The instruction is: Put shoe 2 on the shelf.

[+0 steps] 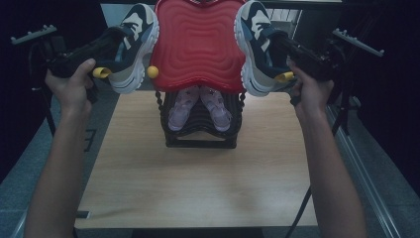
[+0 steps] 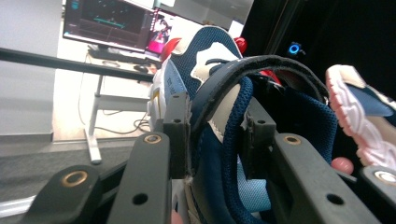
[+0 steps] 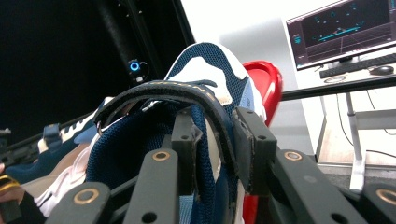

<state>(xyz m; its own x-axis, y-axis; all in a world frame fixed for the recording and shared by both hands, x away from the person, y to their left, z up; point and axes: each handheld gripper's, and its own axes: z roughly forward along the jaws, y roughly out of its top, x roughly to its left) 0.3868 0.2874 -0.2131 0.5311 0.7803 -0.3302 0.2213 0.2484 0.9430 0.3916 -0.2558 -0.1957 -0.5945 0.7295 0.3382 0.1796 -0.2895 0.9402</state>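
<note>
Both my forearms reach forward and splay outward, hands raised level with each other. My left gripper (image 1: pixel 116 52) points inward to the right, jaws clamped on a shoe collar. My right gripper (image 1: pixel 277 49) mirrors it, pointing left, jaws likewise clamped.

Red lid (image 1: pixel 198 44) top cut off by high-view frame edge. Pink shoes (image 1: pixel 199 108) toes hidden under lid. Black basket (image 1: pixel 200 134) mostly hidden behind them. Left sneaker (image 2: pixel 219 140) heel cut by bottom edge in left gripper view. Monitor (image 3: pixel 343 30) text unreadable.
</note>
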